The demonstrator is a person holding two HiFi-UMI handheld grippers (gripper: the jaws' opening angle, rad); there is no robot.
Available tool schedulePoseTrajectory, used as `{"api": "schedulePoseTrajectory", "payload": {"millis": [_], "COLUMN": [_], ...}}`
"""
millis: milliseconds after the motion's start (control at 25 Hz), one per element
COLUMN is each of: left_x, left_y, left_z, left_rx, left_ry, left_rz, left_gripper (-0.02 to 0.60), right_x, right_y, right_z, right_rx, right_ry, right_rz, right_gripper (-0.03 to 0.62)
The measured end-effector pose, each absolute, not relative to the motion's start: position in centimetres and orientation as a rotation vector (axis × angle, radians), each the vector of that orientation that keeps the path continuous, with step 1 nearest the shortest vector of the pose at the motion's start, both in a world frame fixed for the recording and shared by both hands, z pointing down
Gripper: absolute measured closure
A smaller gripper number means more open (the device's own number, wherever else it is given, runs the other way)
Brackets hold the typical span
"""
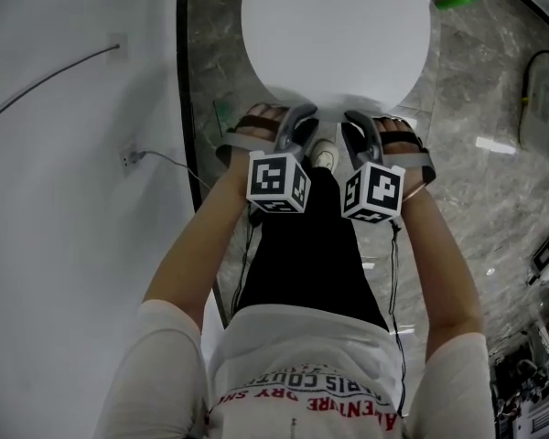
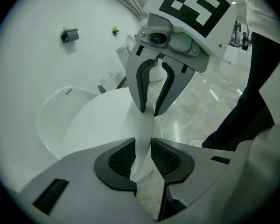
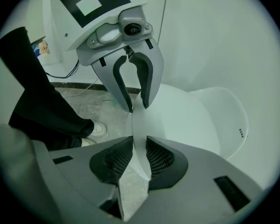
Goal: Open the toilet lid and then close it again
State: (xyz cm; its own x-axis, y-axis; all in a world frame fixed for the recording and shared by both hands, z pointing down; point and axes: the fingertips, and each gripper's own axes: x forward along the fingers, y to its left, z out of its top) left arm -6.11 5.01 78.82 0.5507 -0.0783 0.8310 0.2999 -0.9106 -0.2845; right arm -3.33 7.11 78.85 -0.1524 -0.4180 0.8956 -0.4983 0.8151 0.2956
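Note:
The white toilet lid lies ahead of me, its front edge towards my legs. My left gripper and right gripper meet that front edge side by side. In the left gripper view the thin lid edge runs between the mesh pads of the left gripper, which are shut on it, and the right gripper straddles the same edge just beyond. The right gripper view mirrors this: the right gripper is shut on the lid, with the left gripper beyond. The white bowl shows behind the lid.
A white wall with a socket and cable stands close on the left. Grey marble floor surrounds the toilet. My shoe is right below the grippers. A green item lies at the back right, and equipment at the right edge.

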Motion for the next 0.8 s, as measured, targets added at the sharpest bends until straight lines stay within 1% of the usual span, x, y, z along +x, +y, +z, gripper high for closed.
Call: {"api": "schedulePoseTrajectory", "payload": {"millis": [360,480,800], "left_x": [-6.3,-6.3,-6.2], "left_y": [5.4,5.3,5.0], "left_z": [83.4,84.7,86.0], "left_rx": [-2.45,-2.485,-2.541], "left_ry": [-0.19,-0.181,-0.178], "left_rz": [-1.37,-1.396,-1.42], "left_gripper": [0.479,0.5,0.51], "right_x": [-3.6,-3.6,-3.7], "right_y": [7.5,7.4,7.2], "right_z": [83.5,84.8,86.3], "right_rx": [0.672,0.668,0.686], "right_ry": [-1.765,-1.751,-1.767], "right_rz": [0.15,0.187,0.264], "right_gripper": [0.533,0.533,0.533]}}
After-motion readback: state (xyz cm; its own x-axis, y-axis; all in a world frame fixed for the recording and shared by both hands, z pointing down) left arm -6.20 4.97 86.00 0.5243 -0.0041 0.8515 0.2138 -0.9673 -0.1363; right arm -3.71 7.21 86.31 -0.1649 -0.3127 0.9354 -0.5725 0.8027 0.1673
